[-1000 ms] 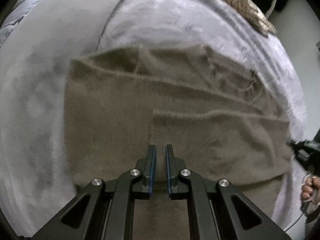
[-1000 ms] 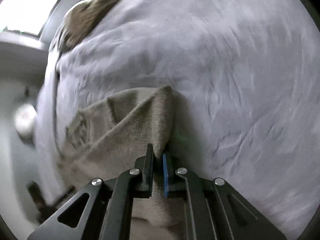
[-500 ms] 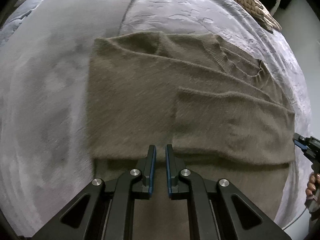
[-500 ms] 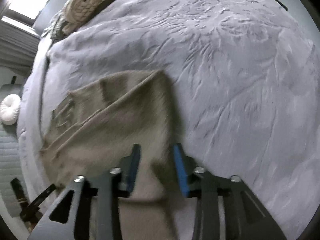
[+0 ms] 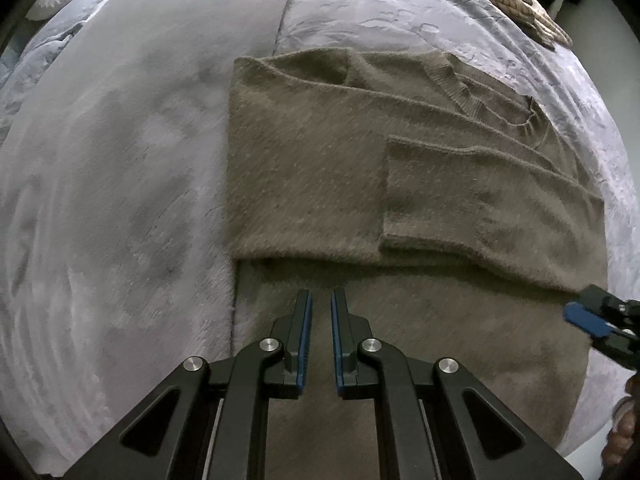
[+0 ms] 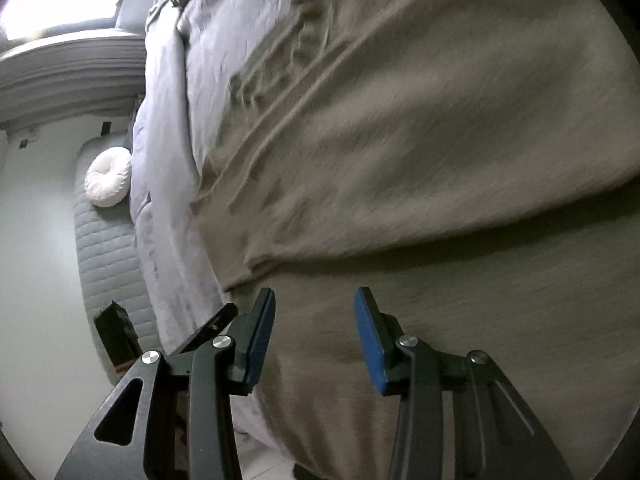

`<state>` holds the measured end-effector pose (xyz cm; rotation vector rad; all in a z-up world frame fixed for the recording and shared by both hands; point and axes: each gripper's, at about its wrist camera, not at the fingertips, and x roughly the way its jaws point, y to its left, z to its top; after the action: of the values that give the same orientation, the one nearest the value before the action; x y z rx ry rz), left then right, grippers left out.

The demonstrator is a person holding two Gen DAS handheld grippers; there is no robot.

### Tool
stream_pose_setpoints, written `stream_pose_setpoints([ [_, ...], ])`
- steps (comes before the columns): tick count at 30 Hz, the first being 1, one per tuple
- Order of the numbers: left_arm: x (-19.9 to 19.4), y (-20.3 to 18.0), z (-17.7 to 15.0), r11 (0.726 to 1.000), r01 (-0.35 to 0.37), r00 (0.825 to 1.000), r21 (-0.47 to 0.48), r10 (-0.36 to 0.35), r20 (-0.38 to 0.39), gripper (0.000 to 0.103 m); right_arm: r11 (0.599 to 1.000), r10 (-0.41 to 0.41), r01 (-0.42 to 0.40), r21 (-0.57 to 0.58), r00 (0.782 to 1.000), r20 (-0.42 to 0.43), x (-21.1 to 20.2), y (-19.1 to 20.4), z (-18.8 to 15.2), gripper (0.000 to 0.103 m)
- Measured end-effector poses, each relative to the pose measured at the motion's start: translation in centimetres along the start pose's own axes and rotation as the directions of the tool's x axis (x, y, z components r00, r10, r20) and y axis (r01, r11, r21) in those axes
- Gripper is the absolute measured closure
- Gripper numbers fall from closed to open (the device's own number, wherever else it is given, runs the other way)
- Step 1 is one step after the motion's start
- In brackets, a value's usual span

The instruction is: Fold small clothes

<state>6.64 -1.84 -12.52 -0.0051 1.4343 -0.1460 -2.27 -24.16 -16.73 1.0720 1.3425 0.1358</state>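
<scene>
Partly blurred: sweater (image 6: 420, 128) neckline, perhaps ribbed; hem cut off.

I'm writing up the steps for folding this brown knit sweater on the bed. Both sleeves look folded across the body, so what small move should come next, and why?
Probably bring both grippers to the hem edge nearest them, to fold the lower half up. The brown knit sweater lies flat on the lilac bedcover, sleeves across its chest and lower body still unfolded. The left gripper is shut on nothing; the right gripper, just opened, holds nothing.

A bedroom: quilted bed (image 5: 400, 12), round cushion (image 6: 109, 178).
</scene>
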Motion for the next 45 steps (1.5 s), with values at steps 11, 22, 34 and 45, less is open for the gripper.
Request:
stream_pose_setpoints([
  [11,0.6,0.4,-1.2,0.998,-0.029,0.999,-0.049,0.028,-0.020,0.092,0.995,-0.084,0.083,-0.048,0.996,-0.021,0.1,0.9,-2.6,0.047],
  [22,0.0,0.6,-2.7,0.996,-0.069,0.998,-0.054,0.070,0.001,0.001,0.992,0.115,-0.115,0.051,0.993,-0.010,4.8,3.9,-1.1,0.045],
  [34,-0.4,5.1,-2.9,0.989,-0.085,0.996,-0.124,0.087,0.008,0.001,0.959,0.137,-0.136,0.251,0.990,0.011,11.4,4.6,0.4,0.046],
  [45,-1.4,8.5,-3.6,0.990,-0.077,0.997,-0.119,0.080,0.017,0.001,0.965,0.083,-0.081,0.249,0.997,0.006,11.9,3.6,-0.4,0.096],
])
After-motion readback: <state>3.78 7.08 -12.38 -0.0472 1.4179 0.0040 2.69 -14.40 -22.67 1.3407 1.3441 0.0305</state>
